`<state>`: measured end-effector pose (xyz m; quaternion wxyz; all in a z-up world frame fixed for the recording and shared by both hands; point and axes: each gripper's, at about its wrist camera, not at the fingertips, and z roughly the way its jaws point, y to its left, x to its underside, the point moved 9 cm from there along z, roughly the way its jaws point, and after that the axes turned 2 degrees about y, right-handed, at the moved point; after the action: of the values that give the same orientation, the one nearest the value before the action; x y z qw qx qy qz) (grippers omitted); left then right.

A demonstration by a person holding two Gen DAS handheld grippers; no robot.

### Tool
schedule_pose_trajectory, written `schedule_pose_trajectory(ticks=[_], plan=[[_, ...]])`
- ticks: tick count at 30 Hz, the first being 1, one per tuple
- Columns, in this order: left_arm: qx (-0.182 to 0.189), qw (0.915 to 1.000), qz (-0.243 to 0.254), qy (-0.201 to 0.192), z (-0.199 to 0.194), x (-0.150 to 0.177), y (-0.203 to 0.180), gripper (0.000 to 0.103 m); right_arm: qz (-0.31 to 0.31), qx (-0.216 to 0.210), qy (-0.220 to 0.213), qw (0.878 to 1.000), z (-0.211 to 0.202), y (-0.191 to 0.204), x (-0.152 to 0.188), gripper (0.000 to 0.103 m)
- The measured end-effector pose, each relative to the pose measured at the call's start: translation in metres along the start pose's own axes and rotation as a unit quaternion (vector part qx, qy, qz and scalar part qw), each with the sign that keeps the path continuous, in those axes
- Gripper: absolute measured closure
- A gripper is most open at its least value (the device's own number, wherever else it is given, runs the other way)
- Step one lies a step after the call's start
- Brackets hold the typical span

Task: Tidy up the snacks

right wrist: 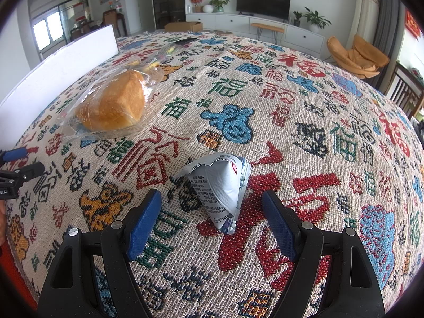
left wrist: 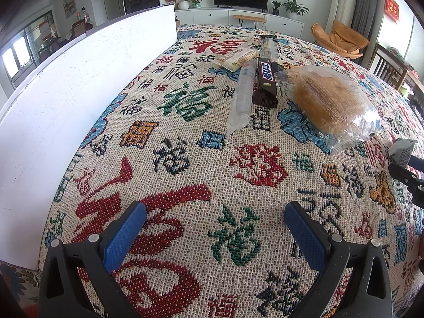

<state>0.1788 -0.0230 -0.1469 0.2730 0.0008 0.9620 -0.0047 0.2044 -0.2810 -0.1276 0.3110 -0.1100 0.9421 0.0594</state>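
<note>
**Snacks lie loose on the counter, nothing gathered yet**

The right gripper is seen at the bottom of the right wrist view with its blue pads spread wide and nothing pressed between them. A small white crumpled packet stands just ahead of the gap, at lower centre, apparently untouched. The left gripper is likewise held wide apart at the bottom of its own view, with only the patterned cloth of the counter beneath it.

Further out, toward the upper right of the left wrist view, the remaining snacks are grouped: one bagged bread loaf, one dark chocolate bar, one long clear tube pack just beside the bar, one flat yellowish packet and one slim stick pack behind them. A white board is stood along the left edge.

Six snacks are counted in all, each of a different kind. No item is seen sorted or held, so the task is judged to be at its start; the white packet is probably the first pick, and all the rest are left.
</note>
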Motion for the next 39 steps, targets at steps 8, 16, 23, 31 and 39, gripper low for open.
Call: schedule_pose_trajectory(ticks=[8,16,23,31,39], plan=[[0.000,1.0000,0.000,0.000,0.000,0.000,0.000,0.000,0.000,0.000,0.000,1.000,0.000,0.000,0.000,0.022],[0.000,1.0000,0.000,0.000,0.000,0.000,0.000,0.000,0.000,0.000,0.000,1.000,0.000,0.000,0.000,0.022],[0.090,0.9914,-0.095,-0.012,-0.012,-0.004,0.024,0.000,0.000,0.000,0.000,1.000,0.000,-0.001,0.000,0.022],[0.114,0.9867,-0.114,-0.023,-0.018,-0.010,0.026,0.000,-0.001,0.000,0.000,1.000,0.000,-0.001,0.000,0.022],[0.104,0.9925,-0.061,-0.022,-0.012,-0.057,0.021,0.009,-0.001,0.000,0.000,1.000,0.000,0.000,0.000,0.022]])
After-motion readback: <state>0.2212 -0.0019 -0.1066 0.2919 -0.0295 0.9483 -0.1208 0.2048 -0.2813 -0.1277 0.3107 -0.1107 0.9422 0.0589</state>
